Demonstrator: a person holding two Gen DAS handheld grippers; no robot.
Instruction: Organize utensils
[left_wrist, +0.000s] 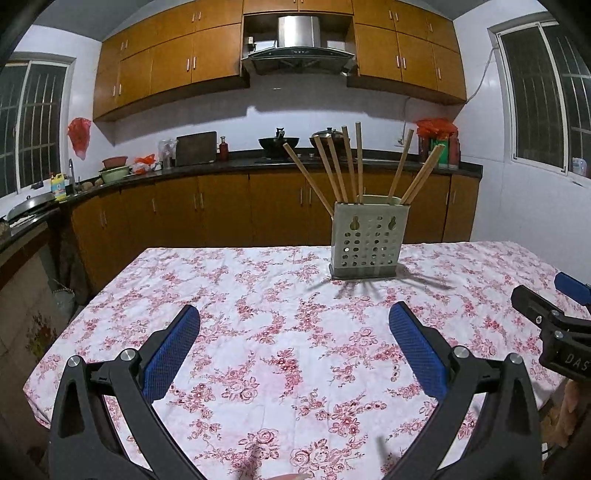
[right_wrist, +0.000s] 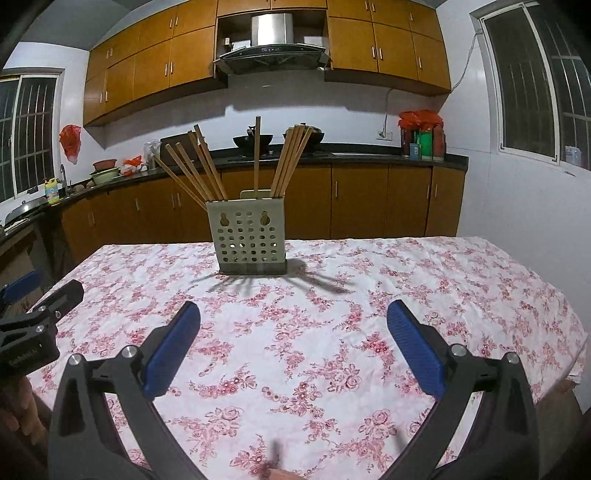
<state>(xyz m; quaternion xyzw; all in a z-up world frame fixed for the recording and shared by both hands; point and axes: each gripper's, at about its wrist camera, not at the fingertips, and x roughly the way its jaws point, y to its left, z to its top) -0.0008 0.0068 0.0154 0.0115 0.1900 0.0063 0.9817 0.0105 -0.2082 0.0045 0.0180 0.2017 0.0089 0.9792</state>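
A pale perforated utensil holder (left_wrist: 367, 240) stands on the far part of the table (left_wrist: 258, 295), with several wooden chopsticks (left_wrist: 338, 166) fanned out of its top. It also shows in the right wrist view (right_wrist: 251, 240) with its chopsticks (right_wrist: 207, 166). My left gripper (left_wrist: 293, 321) is open and empty, low over the cloth, well short of the holder. My right gripper (right_wrist: 293, 317) is open and empty at the same distance. Each gripper shows at the edge of the other's view, the right one (left_wrist: 554, 317) and the left one (right_wrist: 37, 321).
The table has a pink floral cloth (right_wrist: 332, 332). Behind it runs a dark kitchen counter (left_wrist: 221, 164) with wooden cabinets, woks and bottles, and a sink at the left. Windows are on both side walls.
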